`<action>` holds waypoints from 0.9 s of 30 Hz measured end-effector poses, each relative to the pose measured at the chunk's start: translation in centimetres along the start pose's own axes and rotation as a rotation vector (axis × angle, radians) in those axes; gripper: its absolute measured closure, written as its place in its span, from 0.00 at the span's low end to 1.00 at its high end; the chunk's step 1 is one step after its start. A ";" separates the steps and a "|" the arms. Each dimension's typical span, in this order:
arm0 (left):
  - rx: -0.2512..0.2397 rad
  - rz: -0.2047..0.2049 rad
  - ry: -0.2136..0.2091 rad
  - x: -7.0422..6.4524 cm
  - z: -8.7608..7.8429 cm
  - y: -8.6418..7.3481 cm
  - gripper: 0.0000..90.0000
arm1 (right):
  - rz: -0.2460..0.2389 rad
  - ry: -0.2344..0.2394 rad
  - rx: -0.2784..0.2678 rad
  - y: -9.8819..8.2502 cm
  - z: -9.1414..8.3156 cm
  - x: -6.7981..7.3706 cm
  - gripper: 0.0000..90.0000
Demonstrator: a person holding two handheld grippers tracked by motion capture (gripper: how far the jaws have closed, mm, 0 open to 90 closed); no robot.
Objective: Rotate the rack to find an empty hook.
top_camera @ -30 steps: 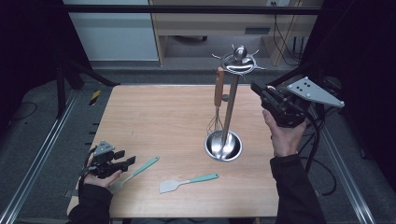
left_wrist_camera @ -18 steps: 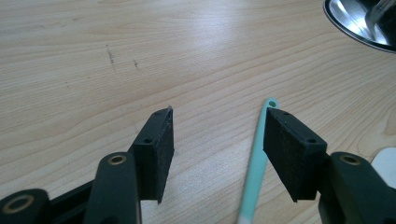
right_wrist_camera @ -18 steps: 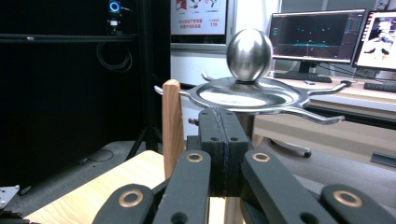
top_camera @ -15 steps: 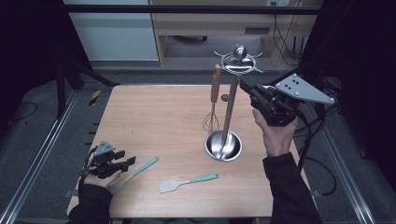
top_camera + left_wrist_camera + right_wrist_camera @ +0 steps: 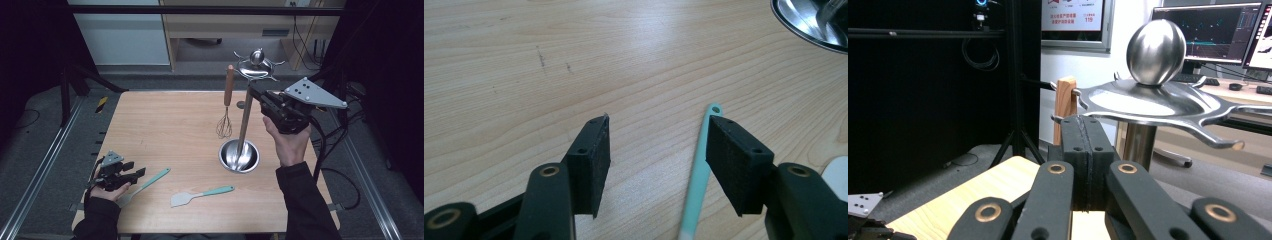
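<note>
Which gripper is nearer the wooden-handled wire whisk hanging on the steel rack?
Right. The right gripper is raised just beside the wooden-handled wire whisk, jaws shut. The left gripper sits low at the table's near left corner, far off.

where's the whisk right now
In the high view the whisk hangs by its wooden handle from the left side of the steel utensil stand, right of the table's centre, wires above the tabletop, left of the right tongs.

Right gripper (image 5: 256, 93): raised at 2 o'clock, jaws pressed together, empty. Left gripper (image 5: 137, 172): low at 8 o'clock, jaws spread apart, hand (image 5: 107, 187) resting.
</note>
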State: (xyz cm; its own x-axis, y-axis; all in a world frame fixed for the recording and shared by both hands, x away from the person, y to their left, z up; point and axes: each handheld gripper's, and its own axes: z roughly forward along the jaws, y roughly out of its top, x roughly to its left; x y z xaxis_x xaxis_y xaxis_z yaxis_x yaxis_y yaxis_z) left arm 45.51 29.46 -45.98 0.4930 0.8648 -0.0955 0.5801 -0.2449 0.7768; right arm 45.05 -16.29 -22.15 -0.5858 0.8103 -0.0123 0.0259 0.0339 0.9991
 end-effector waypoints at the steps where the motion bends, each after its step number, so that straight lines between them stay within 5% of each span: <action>1: 0.000 0.000 0.000 0.0 0.0 0.0 0.47 | -0.002 0.001 0.001 -0.1 0.0 0.0 1.00; 9: 0.004 -0.001 0.001 0.0 0.1 0.0 0.47 | 0.021 -0.034 0.007 -1.6 -2.2 -1.7 1.00; 15: 0.011 -0.004 0.004 0.0 0.1 0.0 0.48 | 0.048 -0.109 -0.024 -1.3 -3.6 -3.9 1.00; 27: 0.013 -0.005 0.002 0.0 -0.1 0.0 0.48 | 0.014 -0.111 -0.033 0.3 -3.2 -3.8 1.00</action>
State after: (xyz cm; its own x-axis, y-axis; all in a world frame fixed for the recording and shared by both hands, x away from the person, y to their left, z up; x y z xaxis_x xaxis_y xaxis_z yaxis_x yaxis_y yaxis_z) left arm 45.49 29.47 -45.90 0.4889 0.8668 -0.0985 0.5908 -0.2459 0.7685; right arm 44.68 -21.29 -21.71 -0.4921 0.8705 -0.0013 0.0056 0.0047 1.0000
